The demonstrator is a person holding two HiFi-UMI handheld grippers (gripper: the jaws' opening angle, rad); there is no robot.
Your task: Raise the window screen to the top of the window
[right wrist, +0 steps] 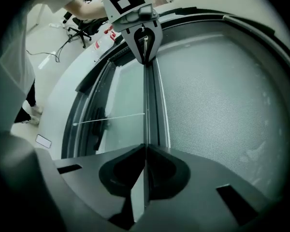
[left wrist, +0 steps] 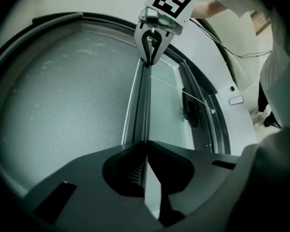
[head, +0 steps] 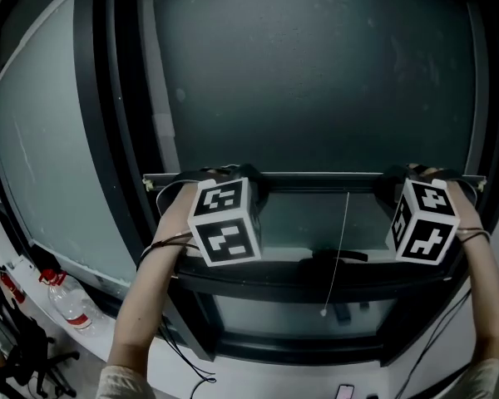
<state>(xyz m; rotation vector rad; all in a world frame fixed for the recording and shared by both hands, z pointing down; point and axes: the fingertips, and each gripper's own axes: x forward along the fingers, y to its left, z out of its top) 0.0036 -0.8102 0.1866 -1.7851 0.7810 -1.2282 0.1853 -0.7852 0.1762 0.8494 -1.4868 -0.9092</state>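
Head view: two grippers clamp the bottom bar (head: 316, 174) of the window screen (head: 316, 73), one near each end, low in the window.
In this view the marker cubes (head: 226, 221) cover both sets of jaws. The top of the window is cut off, so how far the bar is from it cannot be told, and the dark mesh is hard to tell from glass. In the left gripper view, the left gripper (left wrist: 146, 150) has its jaws closed on the thin edge of the bar near the left end, with mesh on one side and glass on the other. In the right gripper view, the right gripper (right wrist: 144, 150) pinches the bar the same way near the right end. A thin cord (head: 339, 248) hangs from the middle of the bar.
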